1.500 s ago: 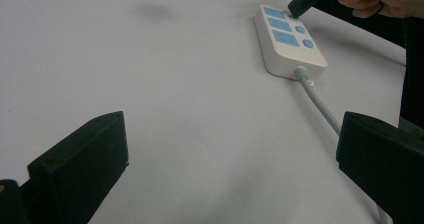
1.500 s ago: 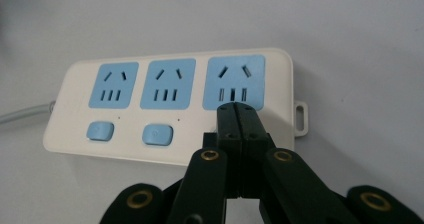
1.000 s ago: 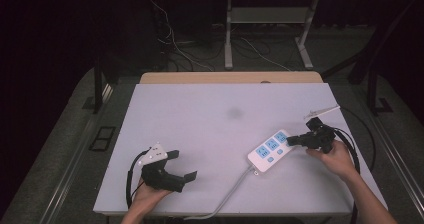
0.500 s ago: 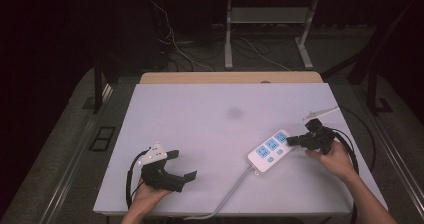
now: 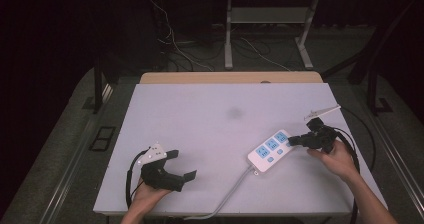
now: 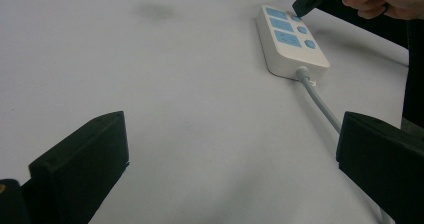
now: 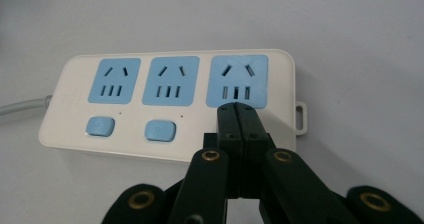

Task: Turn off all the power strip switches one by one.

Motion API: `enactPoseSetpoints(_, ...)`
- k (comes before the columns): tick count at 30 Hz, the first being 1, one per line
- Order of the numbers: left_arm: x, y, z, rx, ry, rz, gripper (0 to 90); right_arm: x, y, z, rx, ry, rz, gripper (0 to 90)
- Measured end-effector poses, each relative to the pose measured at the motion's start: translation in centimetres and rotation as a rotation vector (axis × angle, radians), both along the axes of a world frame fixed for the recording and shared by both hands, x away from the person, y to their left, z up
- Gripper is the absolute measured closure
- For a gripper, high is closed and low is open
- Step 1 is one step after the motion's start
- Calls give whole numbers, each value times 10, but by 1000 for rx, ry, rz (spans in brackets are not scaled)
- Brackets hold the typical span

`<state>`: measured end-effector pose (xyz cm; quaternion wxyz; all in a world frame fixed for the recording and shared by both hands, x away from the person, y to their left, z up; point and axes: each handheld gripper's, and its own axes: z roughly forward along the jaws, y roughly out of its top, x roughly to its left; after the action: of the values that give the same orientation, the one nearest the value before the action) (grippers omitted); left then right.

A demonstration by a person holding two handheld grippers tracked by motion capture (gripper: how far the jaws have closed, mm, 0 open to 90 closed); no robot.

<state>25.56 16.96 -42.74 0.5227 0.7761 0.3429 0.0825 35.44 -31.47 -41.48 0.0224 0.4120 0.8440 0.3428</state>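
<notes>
Pressing the third switch on the power strip

The right gripper [image 7: 236, 109], jaws closed together and empty, is bearing on the white three-socket plastic power strip [image 7: 170, 101] directly beneath its fingertips; the next move is probably lifting clear. The left gripper [image 6: 230, 159] is resting wide open, holding nothing.

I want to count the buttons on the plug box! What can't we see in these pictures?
- Third button on the power strip: right gripper view, hidden behind the shut right gripper.
- Cable end: high view, drops past the table edge.
- Switch markings: too small.

Bare table [image 5: 210, 129] centre, power strip [image 5: 270, 150] and cable [image 5: 227, 196] at right
</notes>
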Motion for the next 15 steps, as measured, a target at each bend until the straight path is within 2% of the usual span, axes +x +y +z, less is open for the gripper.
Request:
enactPoseSetpoints(10,0,0,0,2,-1,-1,0,-4,-11,10,56,-32,-42,897)
enactPoseSetpoints(13,-1,0,0,-1,-3,-1,0,-7,-14,13,61,-48,-69,825)
enactPoseSetpoints(15,-1,0,1,-3,-3,0,0,-10,-15,15,55,-69,-82,747)
